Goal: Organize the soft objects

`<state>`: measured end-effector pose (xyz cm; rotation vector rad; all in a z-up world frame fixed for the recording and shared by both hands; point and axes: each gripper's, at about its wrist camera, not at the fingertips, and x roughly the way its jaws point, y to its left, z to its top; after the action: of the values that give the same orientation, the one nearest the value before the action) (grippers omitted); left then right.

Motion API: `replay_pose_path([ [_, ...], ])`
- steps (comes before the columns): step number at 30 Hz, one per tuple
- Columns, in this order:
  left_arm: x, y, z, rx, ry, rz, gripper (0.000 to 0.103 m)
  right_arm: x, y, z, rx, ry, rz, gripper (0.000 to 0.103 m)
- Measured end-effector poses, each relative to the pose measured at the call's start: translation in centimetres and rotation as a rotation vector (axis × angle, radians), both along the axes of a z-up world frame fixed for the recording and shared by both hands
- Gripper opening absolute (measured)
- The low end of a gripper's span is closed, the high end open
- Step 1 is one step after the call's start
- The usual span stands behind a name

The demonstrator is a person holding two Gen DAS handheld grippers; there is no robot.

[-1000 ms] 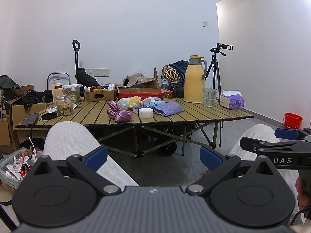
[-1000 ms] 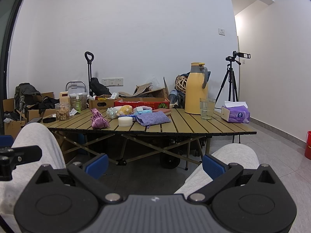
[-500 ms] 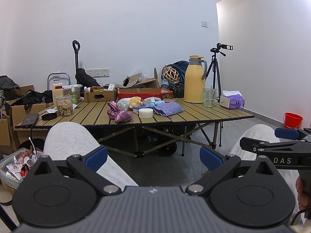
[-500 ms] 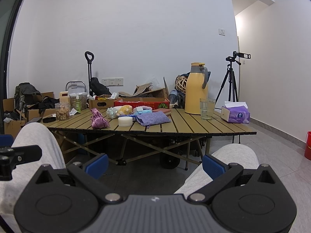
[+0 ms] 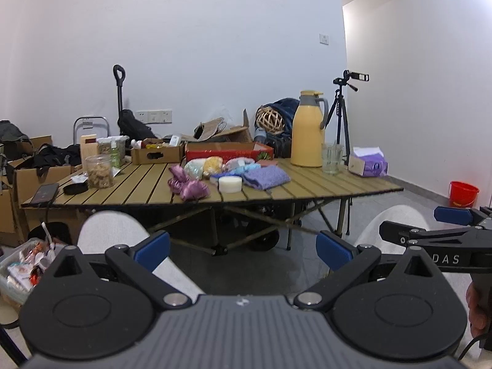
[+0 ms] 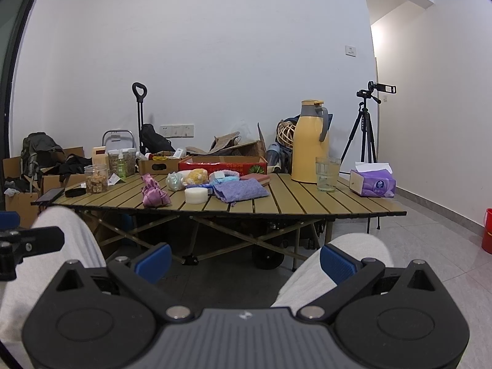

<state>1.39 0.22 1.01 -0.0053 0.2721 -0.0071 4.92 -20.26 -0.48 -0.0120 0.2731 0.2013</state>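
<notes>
Both hand-held grippers — left (image 5: 243,250); right (image 6: 245,256) — spread wide, empty, over knees.

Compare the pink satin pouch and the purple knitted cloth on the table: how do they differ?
The pink satin pouch is shiny, bunched and stands up in a lump; the purple knitted cloth is matte, textured and lies flat. The pouch sits left of the white round sponge, the cloth right. Both rest near the table's front edge, untouched.
</notes>
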Motion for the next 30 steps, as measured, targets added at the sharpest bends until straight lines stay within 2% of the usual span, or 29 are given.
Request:
replay_pose_path([
  [3,3.3,0.0,0.5,0.016,0.001,-0.038,0.103,2.3,-0.1,0.7,0.002,-0.043,-0.019,0.103],
  [5,7.3,0.4,0.6,0.021,0.039,-0.058,0.103,5.6,0.3,0.8,0.004,-0.023,-0.026,0.103],
  [8,15.9,2.1,0.8,0.040,0.087,-0.053,0.103,13.5,1.5,1.4,0.021,0.022,-0.014,0.103],
  [11,26.6,5.0,0.2,0.023,0.165,-0.045,0.103,23.5,4.0,1.6,0.028,0.073,0.019,0.103],
  [13,33.4,7.6,-0.6,-0.002,0.218,0.043,0.101,30.0,5.8,1.0,0.022,0.116,0.043,0.103],
  [16,39.5,10.8,-1.6,-0.063,0.269,0.128,0.092,37.0,8.4,-0.4,0.056,0.154,0.141,0.095],
  [17,41.0,11.6,-2.0,-0.079,0.299,0.129,0.088,38.7,9.4,-0.8,0.064,0.173,0.163,0.092],
  [19,43.7,12.9,-3.1,-0.088,0.348,0.130,0.068,41.2,11.1,-1.6,0.068,0.221,0.195,0.084],
  [21,45.5,13.9,-4.0,-0.065,0.379,0.145,0.059,42.4,12.4,-2.3,0.076,0.234,0.232,0.069],
  [24,47.2,14.4,-4.4,-0.029,0.372,0.145,0.058,43.8,13.7,-2.9,0.059,0.236,0.248,0.067],
  [28,49.0,14.7,-4.8,-0.072,0.396,0.142,0.059,44.7,13.7,-2.8,0.098,0.257,0.279,0.067],
  [30,49.2,14.2,-4.9,-0.077,0.398,0.129,0.059,44.9,14.4,-2.9,0.085,0.262,0.315,0.067],
])
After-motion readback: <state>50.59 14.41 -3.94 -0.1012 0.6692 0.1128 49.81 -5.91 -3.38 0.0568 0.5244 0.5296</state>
